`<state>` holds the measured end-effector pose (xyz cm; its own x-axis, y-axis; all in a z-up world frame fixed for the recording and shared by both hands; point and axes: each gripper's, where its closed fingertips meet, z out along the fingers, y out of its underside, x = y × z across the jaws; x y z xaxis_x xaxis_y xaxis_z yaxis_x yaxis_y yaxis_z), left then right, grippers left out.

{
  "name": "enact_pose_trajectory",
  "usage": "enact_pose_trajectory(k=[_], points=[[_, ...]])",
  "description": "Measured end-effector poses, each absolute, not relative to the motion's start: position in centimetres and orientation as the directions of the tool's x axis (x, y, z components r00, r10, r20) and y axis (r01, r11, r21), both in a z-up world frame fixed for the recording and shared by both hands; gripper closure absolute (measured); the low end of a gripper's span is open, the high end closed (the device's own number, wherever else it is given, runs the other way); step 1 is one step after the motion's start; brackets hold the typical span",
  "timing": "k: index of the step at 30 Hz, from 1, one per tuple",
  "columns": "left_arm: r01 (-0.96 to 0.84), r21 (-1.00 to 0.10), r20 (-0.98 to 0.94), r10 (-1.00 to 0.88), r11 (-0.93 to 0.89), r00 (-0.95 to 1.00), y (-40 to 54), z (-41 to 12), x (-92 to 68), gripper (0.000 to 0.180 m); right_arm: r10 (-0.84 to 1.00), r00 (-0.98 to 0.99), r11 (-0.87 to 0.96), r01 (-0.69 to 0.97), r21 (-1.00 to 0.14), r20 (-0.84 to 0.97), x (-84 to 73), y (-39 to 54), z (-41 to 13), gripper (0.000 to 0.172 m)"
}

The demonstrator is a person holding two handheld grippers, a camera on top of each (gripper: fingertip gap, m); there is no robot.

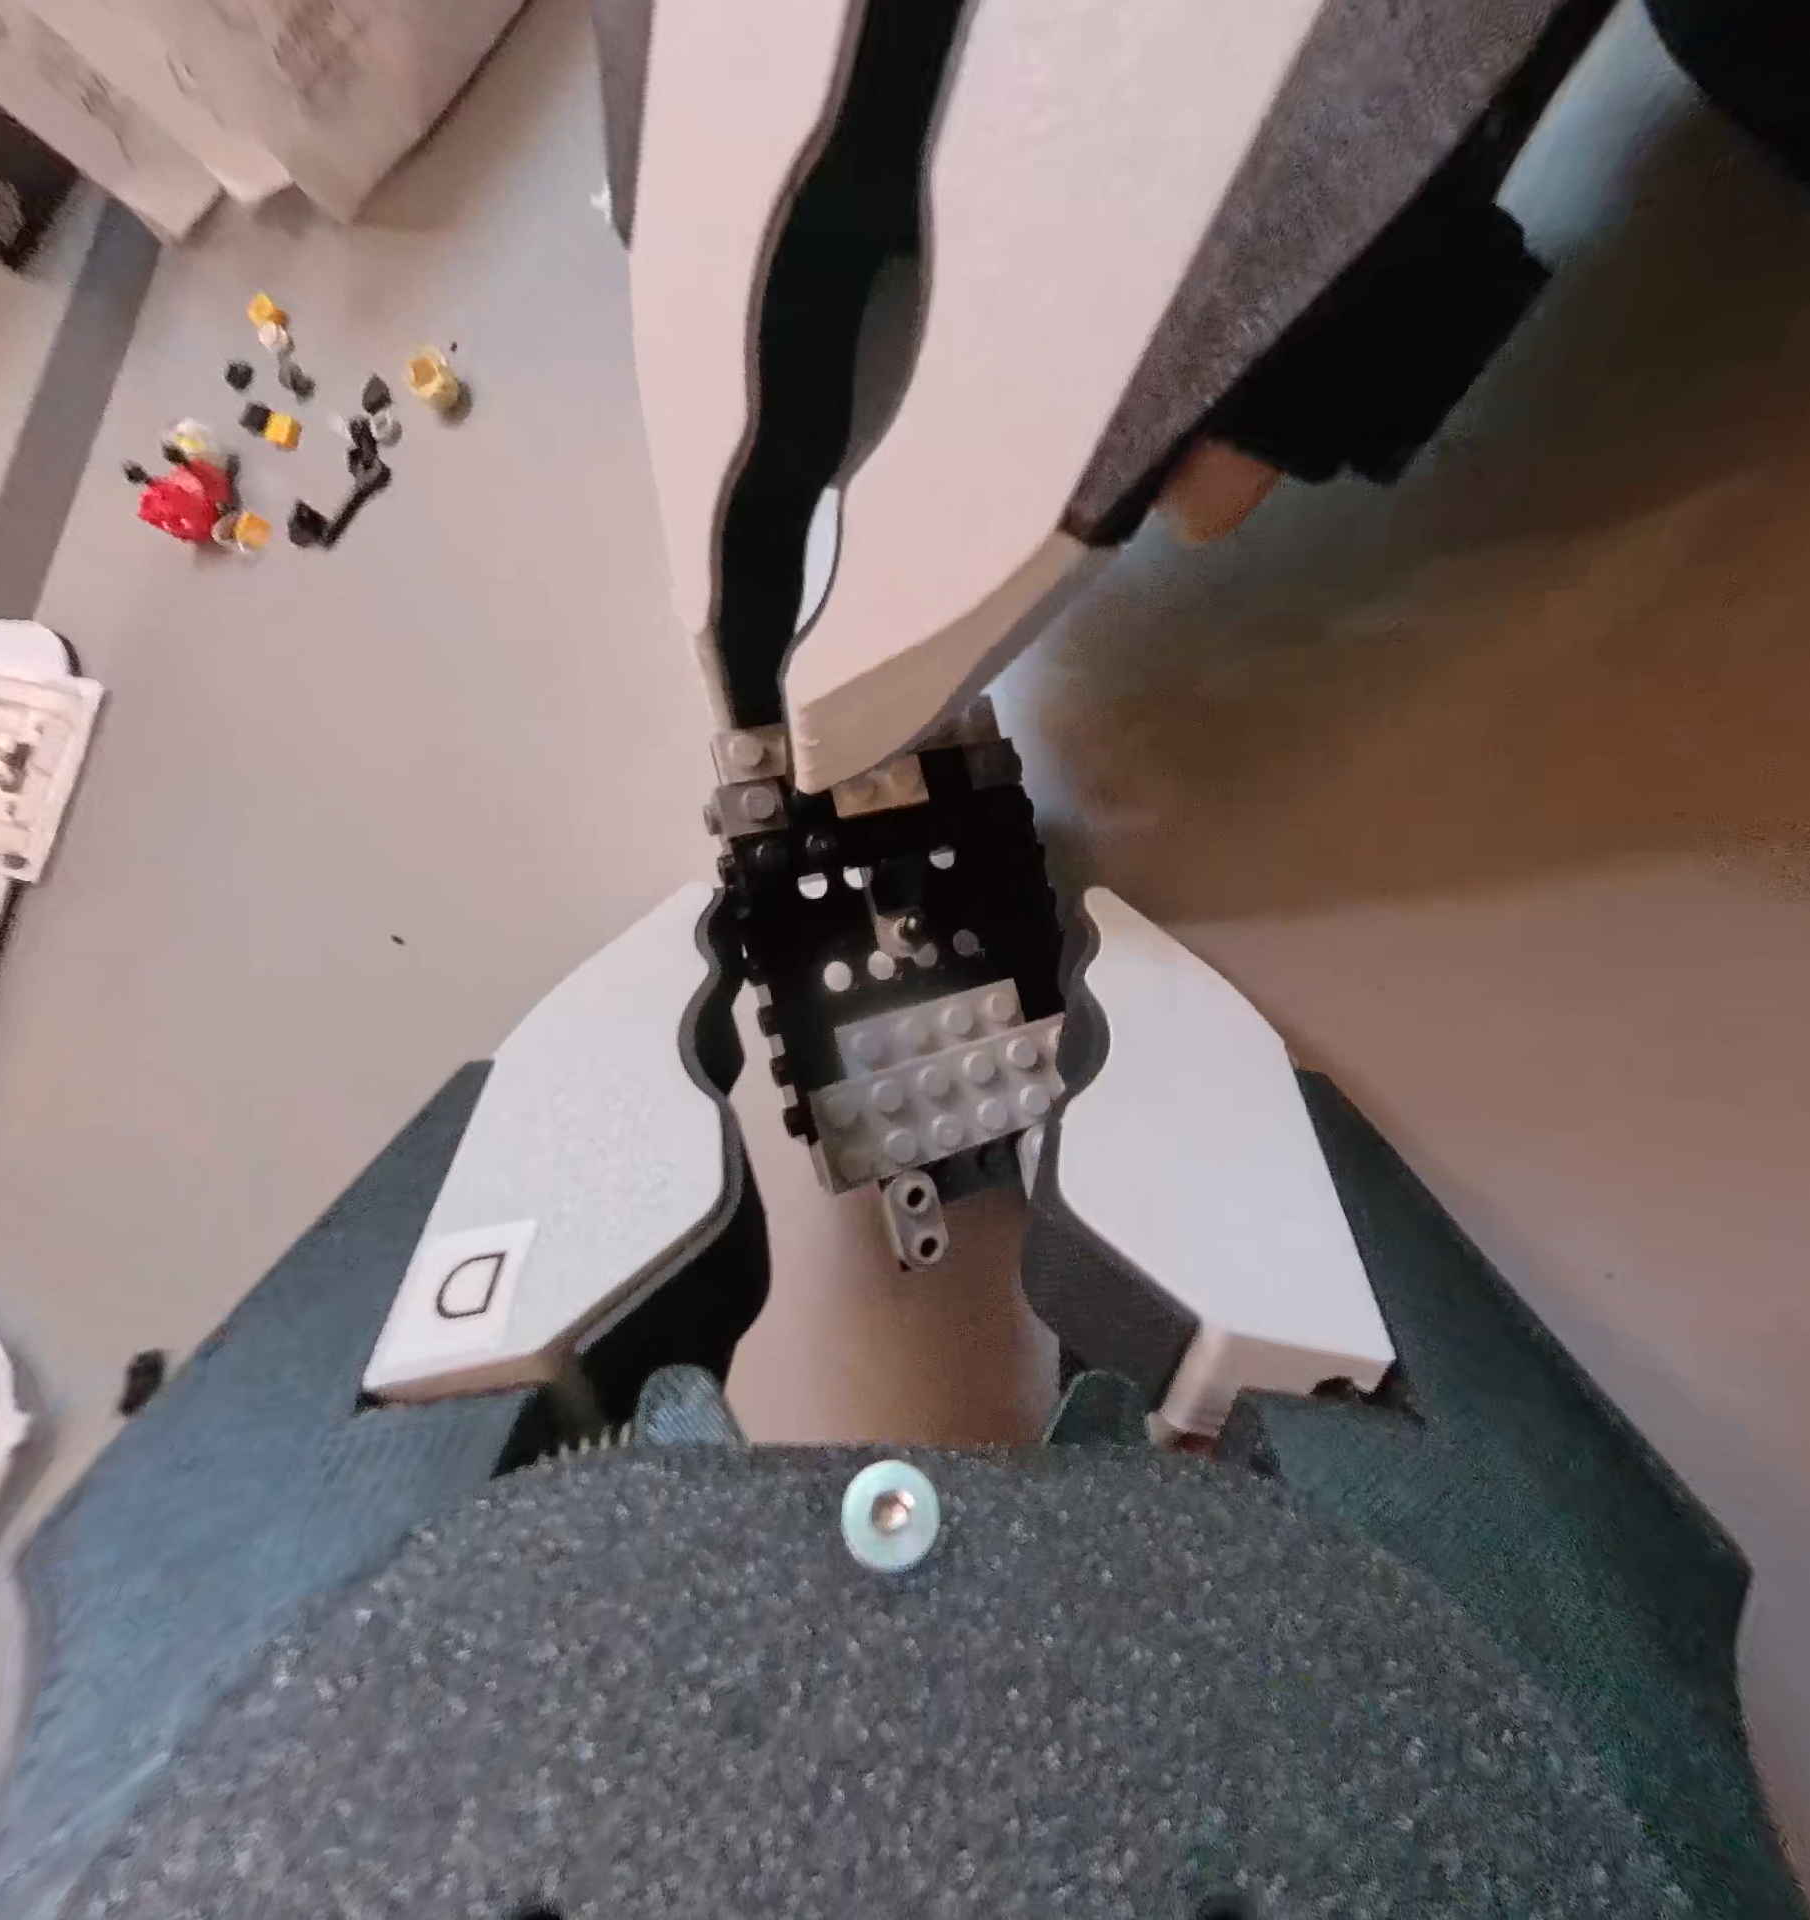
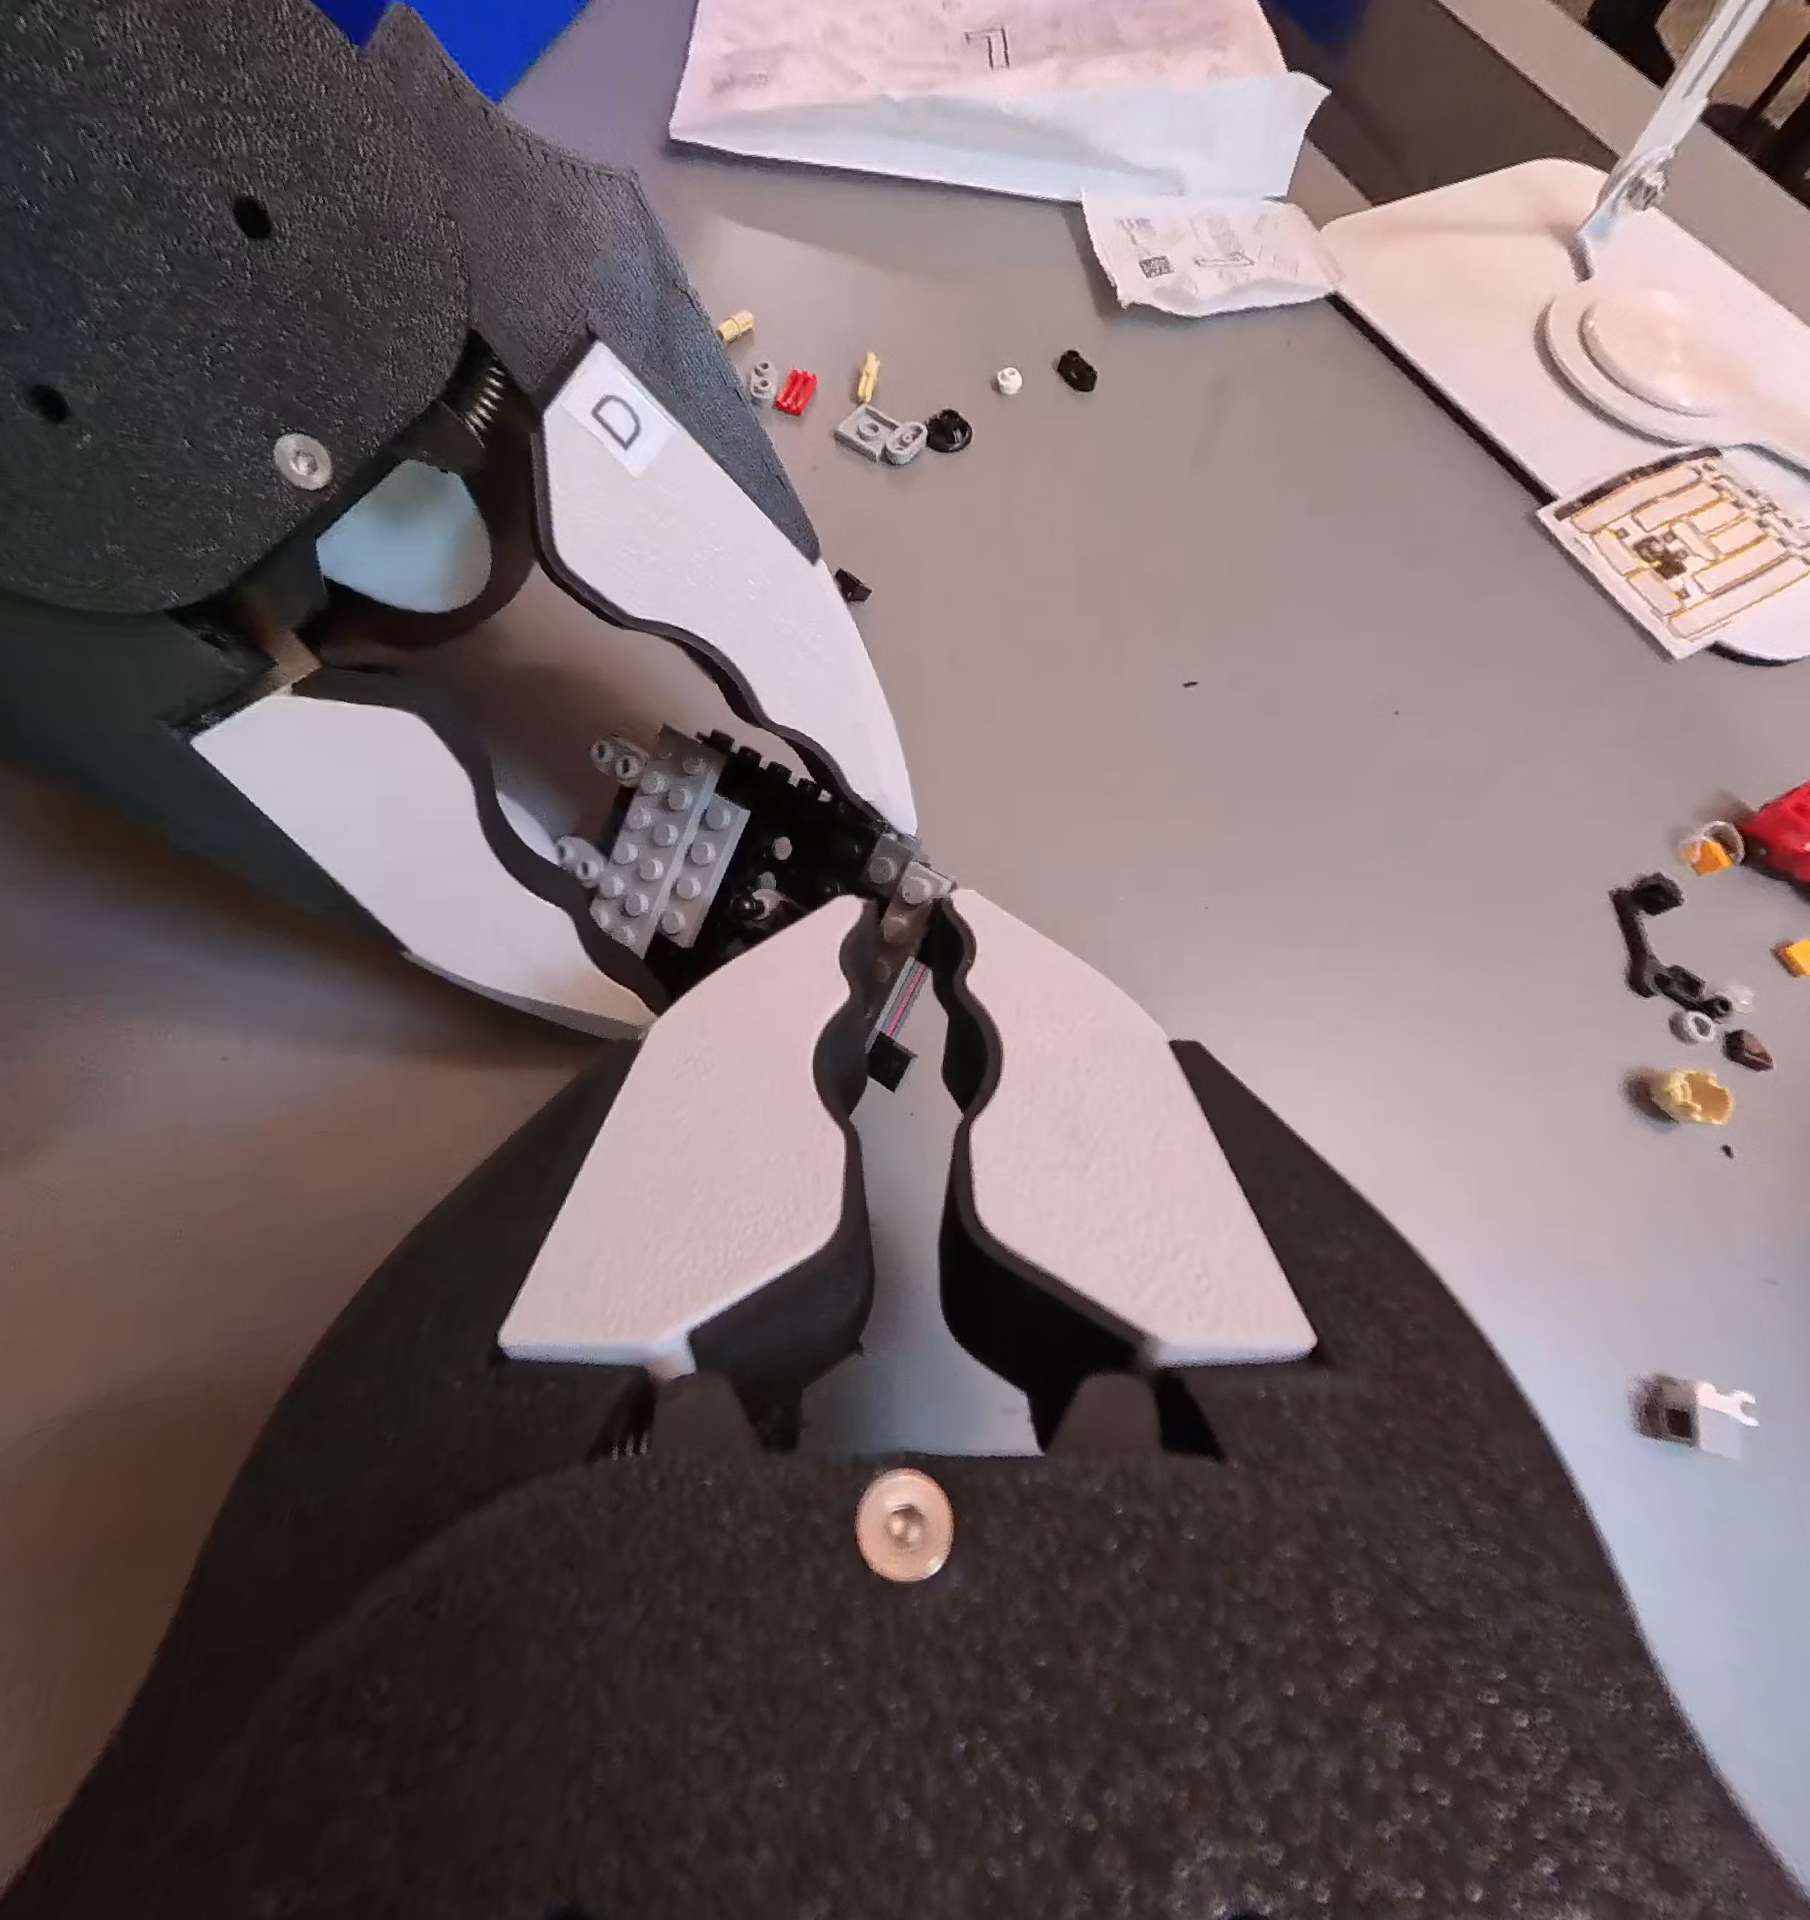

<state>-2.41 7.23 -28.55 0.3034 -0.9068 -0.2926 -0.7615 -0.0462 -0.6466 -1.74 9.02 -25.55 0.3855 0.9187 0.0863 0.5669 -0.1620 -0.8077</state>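
Note:
My left gripper (image 1: 901,914) is shut on a black brick model topped with light grey studded plates (image 1: 932,1101), its pads pressed on the model's two long sides. The model also shows in the right wrist view (image 2: 662,862), between the left gripper's white fingers (image 2: 755,623). My right gripper (image 2: 903,920) is shut on a narrow grey brick piece (image 2: 896,940) with a striped side and a black end. This piece touches the grey corner at the model's far end. In the left wrist view the right gripper (image 1: 771,727) comes in from above onto that corner.
Loose small bricks lie on the grey table (image 2: 1296,779): a group at the back (image 2: 880,416) and another at the right with a red figure (image 2: 1805,831). Paper sheets (image 2: 984,94), a white stand base (image 2: 1607,312) and a printed card (image 2: 1690,561) lie beyond. My left and right fingertips are right by each other. The printed card (image 2: 1690,561) is about 25 cm from my left fingertips. It turns up in the left wrist view (image 1: 2,743) as well.

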Motion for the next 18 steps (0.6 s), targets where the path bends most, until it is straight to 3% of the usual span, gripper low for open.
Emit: enact_pose_trajectory(k=[5, 7, 11, 18], points=[[-0.643, -0.732, -0.062, -0.917, -0.227, 0.394, 7.4, -28.0, -2.4, 0.122, 0.923, 0.38, -0.16, 0.538, -0.827, 0.068, -1.5, 9.1, -24.8, 0.168], [-0.602, -0.762, -0.046, -0.907, -0.239, 0.418, 8.0, -27.4, -2.8, 0.121, 0.927, 0.375, -0.204, 0.519, -0.83, 0.007, -0.9, 9.2, -24.4, 0.157], [-0.591, -0.787, -0.128, -0.892, -0.174, 0.433, 8.7, -26.4, -3.1, 0.121, 0.926, 0.363, -0.274, 0.458, -0.846, -0.104, -1.4, 8.8, -24.2, 0.141], [-0.581, -0.814, -0.267, -0.874, -0.021, 0.406, 8.5, -24.8, -2.5, 0.121, 0.898, 0.294, -0.417, 0.34, -0.843, -0.326, -1.6, 8.5, -23.8, 0.148]])
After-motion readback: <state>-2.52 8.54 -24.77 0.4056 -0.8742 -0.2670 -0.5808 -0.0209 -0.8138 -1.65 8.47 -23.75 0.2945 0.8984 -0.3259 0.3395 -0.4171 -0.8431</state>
